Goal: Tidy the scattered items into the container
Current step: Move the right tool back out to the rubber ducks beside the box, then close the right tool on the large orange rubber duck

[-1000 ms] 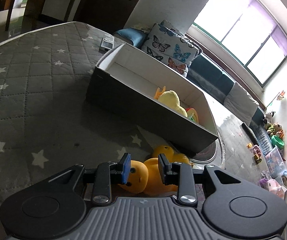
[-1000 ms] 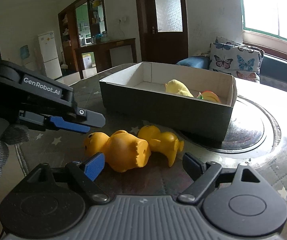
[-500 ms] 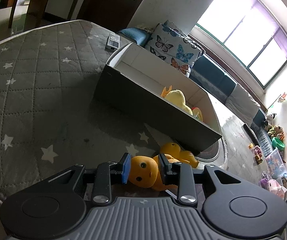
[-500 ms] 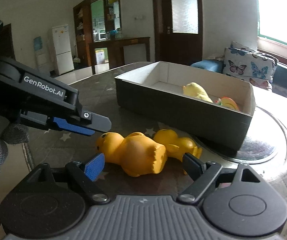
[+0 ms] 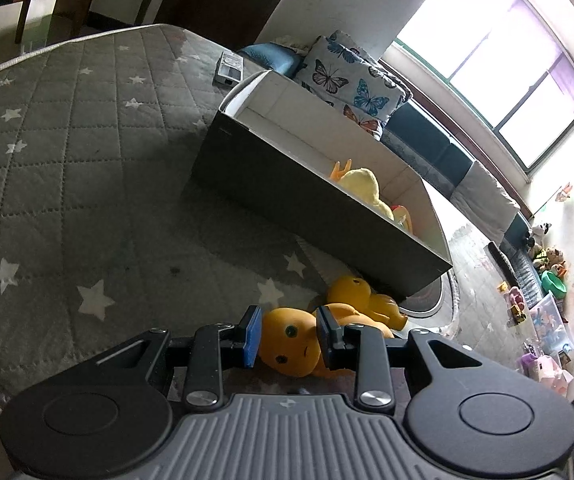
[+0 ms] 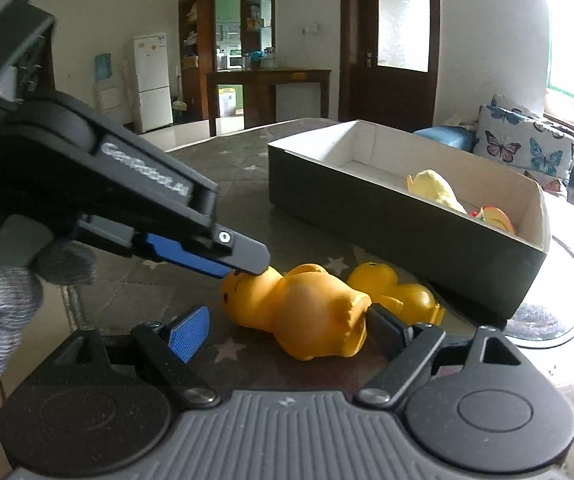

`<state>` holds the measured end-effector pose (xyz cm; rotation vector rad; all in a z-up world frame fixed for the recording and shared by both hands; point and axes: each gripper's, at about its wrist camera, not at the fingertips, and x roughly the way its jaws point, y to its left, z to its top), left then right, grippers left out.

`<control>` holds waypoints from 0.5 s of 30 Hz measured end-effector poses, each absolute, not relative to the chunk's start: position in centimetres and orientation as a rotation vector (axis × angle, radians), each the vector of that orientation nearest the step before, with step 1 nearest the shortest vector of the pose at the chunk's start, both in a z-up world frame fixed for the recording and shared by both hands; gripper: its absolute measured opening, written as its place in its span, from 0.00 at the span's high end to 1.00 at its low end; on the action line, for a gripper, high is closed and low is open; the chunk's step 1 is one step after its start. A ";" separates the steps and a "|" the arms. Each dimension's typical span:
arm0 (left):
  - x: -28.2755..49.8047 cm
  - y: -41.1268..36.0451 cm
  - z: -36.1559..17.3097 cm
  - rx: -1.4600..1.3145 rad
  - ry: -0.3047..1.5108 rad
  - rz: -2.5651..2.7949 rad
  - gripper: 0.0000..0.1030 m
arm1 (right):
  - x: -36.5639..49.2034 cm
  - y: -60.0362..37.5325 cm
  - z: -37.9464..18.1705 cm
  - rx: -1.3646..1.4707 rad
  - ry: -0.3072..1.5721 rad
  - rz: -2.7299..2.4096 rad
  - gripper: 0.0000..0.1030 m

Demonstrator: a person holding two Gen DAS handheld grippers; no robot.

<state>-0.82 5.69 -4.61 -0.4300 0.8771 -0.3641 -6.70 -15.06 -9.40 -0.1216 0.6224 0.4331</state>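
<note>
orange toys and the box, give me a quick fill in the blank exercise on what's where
1. The left gripper has its jaws around the ____ of the nearer orange toy.
2. The second orange toy lies ____ the box, on the quilted mat.
3. The pale yellow plush lies ____ the box.
4. The right gripper holds ____.

Missing words: head; outside; inside; nothing

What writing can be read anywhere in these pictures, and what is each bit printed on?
"GenRobot.AI": white letters on the side of the left gripper, seen from the right wrist view.
Sticker on the white fridge: too small to read.
Label on the small grey device on the quilted table cover: too blurred to read.
Nothing else legible.
</note>
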 end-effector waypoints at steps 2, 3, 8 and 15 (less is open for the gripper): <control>-0.6 5.9 -4.7 -0.445 0.880 -0.368 0.69 | -7.0 -15.0 -9.3 -0.131 0.627 0.441 0.15; -0.5 6.0 -4.8 -0.453 0.883 -0.370 0.69 | -7.2 -14.9 -9.3 -0.141 0.632 0.443 0.15; -0.3 6.3 -4.8 -0.467 0.887 -0.360 0.70 | -8.1 -14.6 -9.2 -0.190 0.646 0.489 0.15; -0.4 6.4 -4.7 -0.495 0.888 -0.365 0.68 | -7.9 -14.9 -9.1 -0.194 0.640 0.471 0.16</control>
